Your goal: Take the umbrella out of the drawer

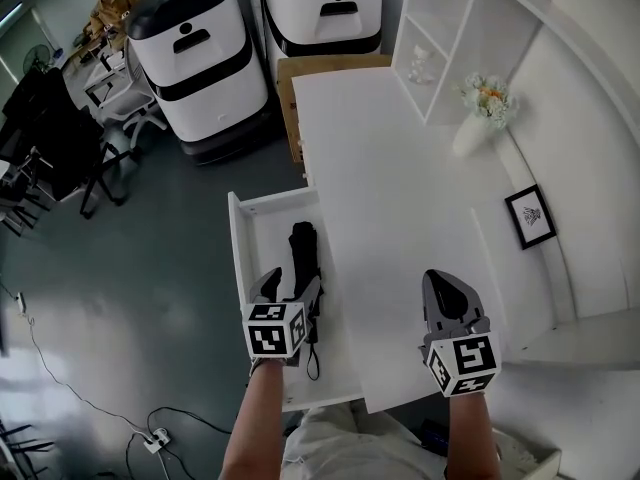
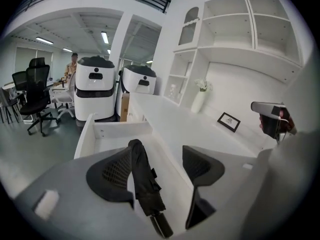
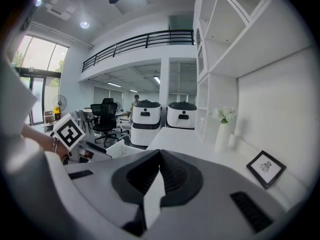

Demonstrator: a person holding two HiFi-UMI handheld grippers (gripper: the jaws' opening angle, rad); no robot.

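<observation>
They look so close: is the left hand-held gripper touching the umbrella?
Cannot tell. The left gripper view shows the umbrella between the open jaws of the left hand-held gripper, hard by one; no plain gap or contact.

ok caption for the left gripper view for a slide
Open left gripper above the folded black umbrella lying in the open drawer.

My left gripper [image 2: 159, 156] hangs with its jaws wide apart above an open white drawer [image 2: 84, 136]. A folded black umbrella [image 2: 142, 179] lies lengthwise in the drawer between the jaws, nearer the left one. To the right, a white counter [image 2: 170, 121] carries a vase of flowers [image 2: 199, 100] and a small framed picture [image 2: 230, 121], with black office chairs [image 2: 37, 91] far behind.
</observation>
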